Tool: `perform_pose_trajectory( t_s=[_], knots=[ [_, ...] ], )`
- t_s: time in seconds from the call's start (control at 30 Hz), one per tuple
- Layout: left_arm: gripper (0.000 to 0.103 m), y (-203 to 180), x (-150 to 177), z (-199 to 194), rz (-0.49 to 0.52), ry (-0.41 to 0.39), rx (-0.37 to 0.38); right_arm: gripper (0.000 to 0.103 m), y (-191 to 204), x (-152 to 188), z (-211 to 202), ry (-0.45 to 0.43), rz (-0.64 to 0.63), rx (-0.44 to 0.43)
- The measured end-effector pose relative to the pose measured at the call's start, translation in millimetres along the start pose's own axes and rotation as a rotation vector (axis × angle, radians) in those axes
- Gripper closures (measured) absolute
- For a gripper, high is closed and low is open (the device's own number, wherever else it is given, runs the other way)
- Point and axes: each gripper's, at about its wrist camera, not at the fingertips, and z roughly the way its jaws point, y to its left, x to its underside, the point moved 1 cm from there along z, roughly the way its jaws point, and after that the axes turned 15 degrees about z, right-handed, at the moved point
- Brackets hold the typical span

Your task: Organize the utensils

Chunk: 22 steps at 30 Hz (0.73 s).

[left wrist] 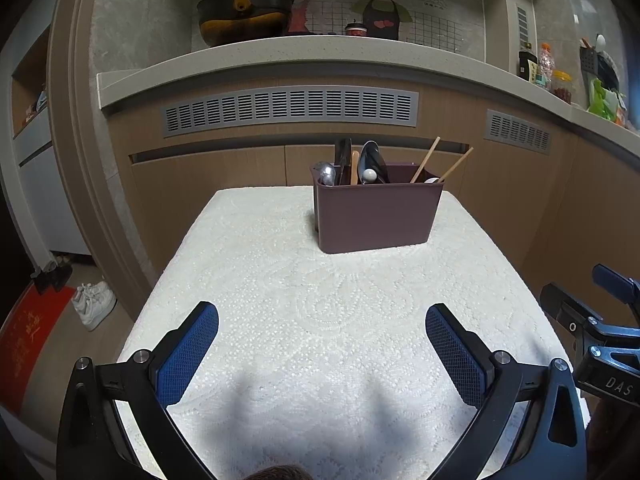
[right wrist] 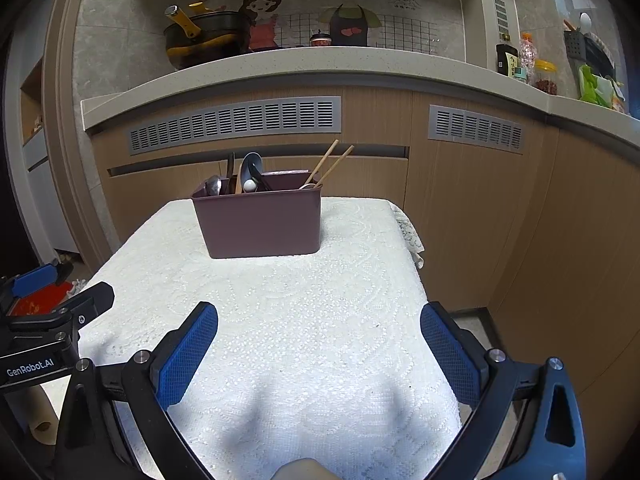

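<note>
A maroon utensil holder (left wrist: 376, 214) stands at the far end of the white lace-covered table (left wrist: 320, 320); it also shows in the right wrist view (right wrist: 260, 220). In it stand spoons (left wrist: 370, 160), a dark utensil and two wooden chopsticks (left wrist: 426, 160), chopsticks also in the right wrist view (right wrist: 326, 164). My left gripper (left wrist: 322, 318) is open and empty above the near part of the table. My right gripper (right wrist: 319, 318) is open and empty too, beside the left one. Each gripper shows at the edge of the other's view.
Wooden cabinets with grey vents (left wrist: 292, 110) stand behind the table under a counter (left wrist: 320, 50) bearing a pan (left wrist: 244, 12), bottles and jars (left wrist: 544, 66). White shoes (left wrist: 94, 304) and a red mat lie on the floor at the left.
</note>
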Motion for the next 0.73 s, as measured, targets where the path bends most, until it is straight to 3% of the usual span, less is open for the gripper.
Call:
perform_pose_trajectory(
  t_s=[0.73],
  knots=[
    [0.0,1.5,-0.2,-4.6,0.008,-0.011,-0.007,0.002,-2.0,-3.0,3.7,-0.011,-0.011,0.021]
  ],
)
